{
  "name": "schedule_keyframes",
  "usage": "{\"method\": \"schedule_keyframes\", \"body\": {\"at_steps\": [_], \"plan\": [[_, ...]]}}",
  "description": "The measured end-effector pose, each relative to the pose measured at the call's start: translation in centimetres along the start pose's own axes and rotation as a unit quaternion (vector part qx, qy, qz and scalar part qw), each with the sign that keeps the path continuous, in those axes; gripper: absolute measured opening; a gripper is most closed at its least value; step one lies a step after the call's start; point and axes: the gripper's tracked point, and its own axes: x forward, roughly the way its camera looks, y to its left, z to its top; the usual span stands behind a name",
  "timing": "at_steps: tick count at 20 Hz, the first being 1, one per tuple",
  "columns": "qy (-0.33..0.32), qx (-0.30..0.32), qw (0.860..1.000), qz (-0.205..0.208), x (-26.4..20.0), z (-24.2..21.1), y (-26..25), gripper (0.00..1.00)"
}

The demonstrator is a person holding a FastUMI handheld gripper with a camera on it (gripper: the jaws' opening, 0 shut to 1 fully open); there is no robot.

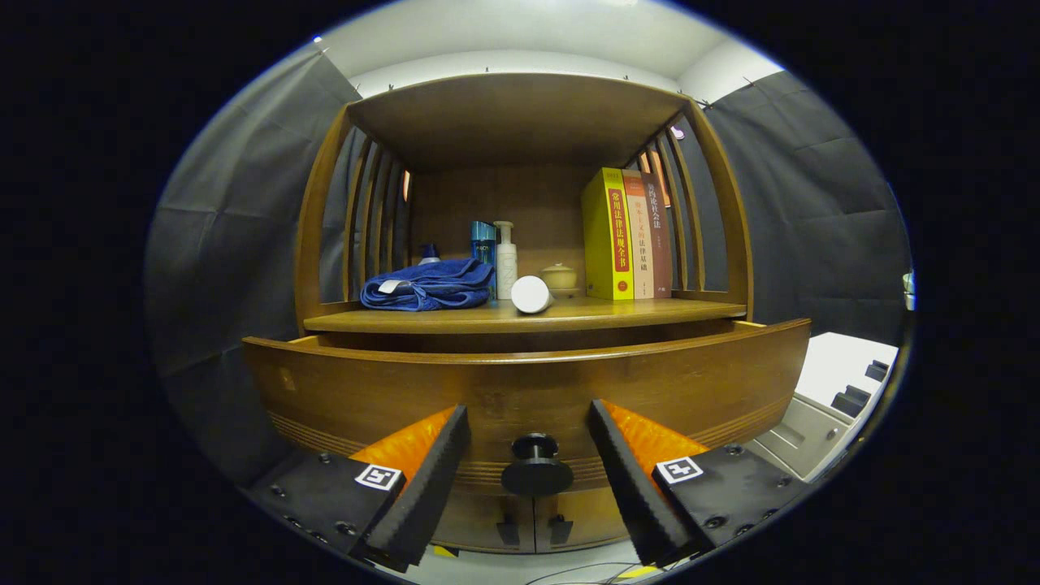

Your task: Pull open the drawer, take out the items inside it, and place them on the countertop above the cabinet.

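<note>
While ribbed jaws gape empty, round black knob [536,475] between, curved wooden drawer [366,390].

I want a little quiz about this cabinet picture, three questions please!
1. True or false: the gripper is shut on the drawer knob.
2. What lies on its side on the countertop beside the blue towel? A) white cylinder B) yellow book C) lidded pot
3. Fill in: the drawer is pulled ____.

Key:
1. False: the fingers stand open, either side of the knob, not pressing it.
2. A, the white cylinder.
3. Out; its front sits forward of the countertop edge.
</note>
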Motion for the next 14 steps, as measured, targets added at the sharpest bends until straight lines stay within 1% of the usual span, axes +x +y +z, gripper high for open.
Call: {"method": "schedule_keyframes", "body": {"at_steps": [8, 14], "plan": [[0.008, -0.013, 1.0, 0.0, 4.2, 0.0, 0.0, 0.98], [0.012, -0.022, 1.0, -0.003, 6.1, 0.1, 0.0, 0.98]]}}
